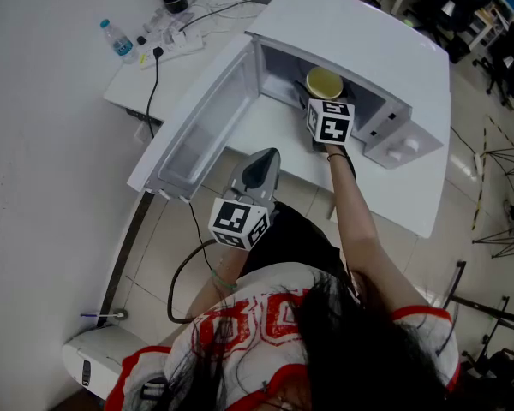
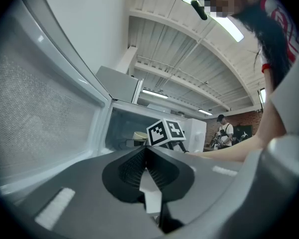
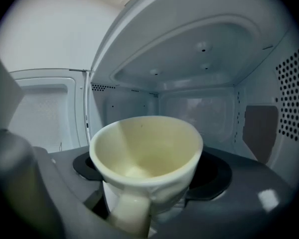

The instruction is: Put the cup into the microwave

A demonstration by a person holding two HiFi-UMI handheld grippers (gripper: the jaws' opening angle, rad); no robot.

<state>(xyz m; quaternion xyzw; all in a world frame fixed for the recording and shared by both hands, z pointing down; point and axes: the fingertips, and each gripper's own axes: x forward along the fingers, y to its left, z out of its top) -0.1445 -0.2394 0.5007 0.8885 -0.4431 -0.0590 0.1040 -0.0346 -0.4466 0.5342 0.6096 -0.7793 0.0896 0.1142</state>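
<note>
1. No brand or label could be read; the red print on your white shirt (image 1: 240, 324) was too broken up to make out, and each gripper's cube carried only black-and-white square markers.
2. Your right arm reached straight ahead to the microwave (image 1: 360, 50), whose door (image 1: 197, 122) hung wide open to your left; your right gripper (image 3: 152, 183) was at the mouth of the cavity.
3. That gripper was clenched on the cup (image 3: 147, 153); the pale yellow cup stood upright between the jaws with its handle towards the gripper camera, just inside the cavity; no view showed whether it touched the cavity floor.
4. Your left arm was bent and close to your body; the left gripper (image 2: 145, 156) hung in front of the white bench (image 1: 184, 71) and pointed at the opening, its jaws pressed together with nothing between them.
5. A water bottle (image 1: 118, 41) and a power strip (image 1: 176, 45) lay at the far left corner of the bench; a person (image 2: 223, 131) stood well back in the left gripper view.
</note>
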